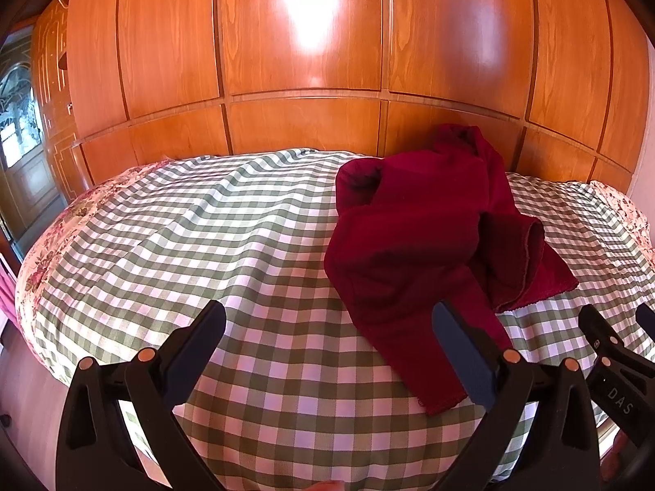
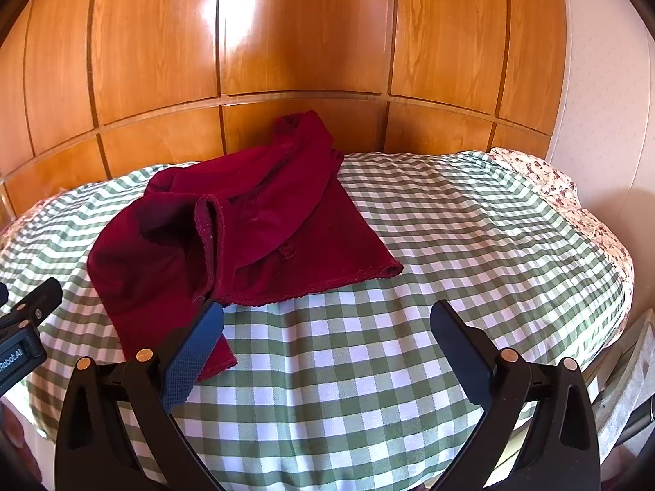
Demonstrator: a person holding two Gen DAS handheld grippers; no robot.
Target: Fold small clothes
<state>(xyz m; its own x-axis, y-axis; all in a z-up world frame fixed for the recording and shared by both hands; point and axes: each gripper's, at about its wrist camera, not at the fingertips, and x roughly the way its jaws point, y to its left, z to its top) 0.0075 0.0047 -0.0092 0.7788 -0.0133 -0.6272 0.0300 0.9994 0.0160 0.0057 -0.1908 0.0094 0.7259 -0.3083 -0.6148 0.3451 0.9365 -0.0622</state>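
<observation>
A small dark red garment lies crumpled on a green-and-white checked cover, one part rising against the wooden panels behind. My left gripper is open and empty above the cover, its right finger over the garment's near edge. My right gripper is open and empty, its left finger over the garment's near corner. The garment also shows in the right wrist view, left of centre, on the same cover. The right gripper's fingers show at the right edge of the left wrist view.
Glossy wooden panels stand right behind the surface. A floral fabric border runs along the cover's edges. A door is at far left. A white wall is at right. The left gripper's body shows at the left edge.
</observation>
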